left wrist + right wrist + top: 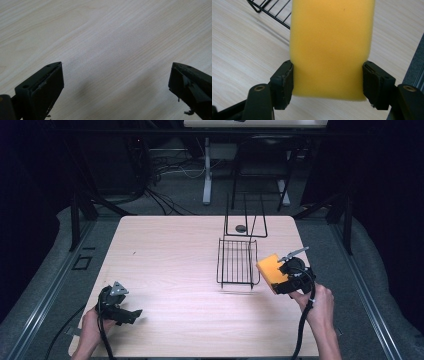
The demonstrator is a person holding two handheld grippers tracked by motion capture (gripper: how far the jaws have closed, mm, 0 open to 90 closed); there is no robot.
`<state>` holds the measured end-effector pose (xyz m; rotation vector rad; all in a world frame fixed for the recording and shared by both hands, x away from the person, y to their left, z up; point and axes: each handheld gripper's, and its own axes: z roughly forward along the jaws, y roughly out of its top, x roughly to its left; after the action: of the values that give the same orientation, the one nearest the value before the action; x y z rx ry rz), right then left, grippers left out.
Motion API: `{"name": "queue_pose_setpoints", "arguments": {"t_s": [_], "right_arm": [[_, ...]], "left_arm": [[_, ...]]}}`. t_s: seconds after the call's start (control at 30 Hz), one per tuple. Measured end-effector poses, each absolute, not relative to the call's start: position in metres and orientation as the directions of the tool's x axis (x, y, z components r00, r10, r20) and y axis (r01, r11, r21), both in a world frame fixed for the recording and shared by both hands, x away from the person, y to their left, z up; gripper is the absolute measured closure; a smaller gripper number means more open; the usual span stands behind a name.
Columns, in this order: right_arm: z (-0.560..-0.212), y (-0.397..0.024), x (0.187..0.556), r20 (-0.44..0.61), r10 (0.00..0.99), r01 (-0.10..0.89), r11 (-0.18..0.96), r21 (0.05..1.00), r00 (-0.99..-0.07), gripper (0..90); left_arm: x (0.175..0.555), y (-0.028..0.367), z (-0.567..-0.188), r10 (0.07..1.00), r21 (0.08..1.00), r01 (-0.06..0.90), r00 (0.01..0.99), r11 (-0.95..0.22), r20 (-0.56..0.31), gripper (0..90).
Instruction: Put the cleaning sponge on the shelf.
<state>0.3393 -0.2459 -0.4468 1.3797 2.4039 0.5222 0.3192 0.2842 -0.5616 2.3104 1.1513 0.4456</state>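
Observation:
A yellow sponge (270,270) is held just right of a black wire rack (237,262) in the high view, with my right gripper (278,281) shut on it. In the right gripper view the sponge (331,47) is pinched at its near end between both jaws of the right gripper (327,81), above the wood, with a corner of the wire rack (272,12) beyond. My left gripper (134,315) rests at the table's front left, open, and in the left gripper view the left gripper (116,77) has its jaws wide apart over bare wood.
The wooden table (170,270) carries an upright wire frame (245,220) behind the flat rack, with a small dark round object (241,228) at its base. The table's right edge and a grey floor strip (415,67) lie close to my right gripper.

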Motion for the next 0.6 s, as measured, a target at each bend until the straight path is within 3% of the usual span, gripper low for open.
{"name": "queue_pose_setpoints", "arguments": {"t_s": [0.6], "right_arm": [[-0.451, -0.212, 0.346, -0.092, 0.859, 0.713, 0.473, 0.518, -0.503, 32.4]], "left_arm": [[0.319, 0.284, -0.560, 0.807, 0.581, 0.634, 0.587, -0.510, 0.067, 0.1]]}}
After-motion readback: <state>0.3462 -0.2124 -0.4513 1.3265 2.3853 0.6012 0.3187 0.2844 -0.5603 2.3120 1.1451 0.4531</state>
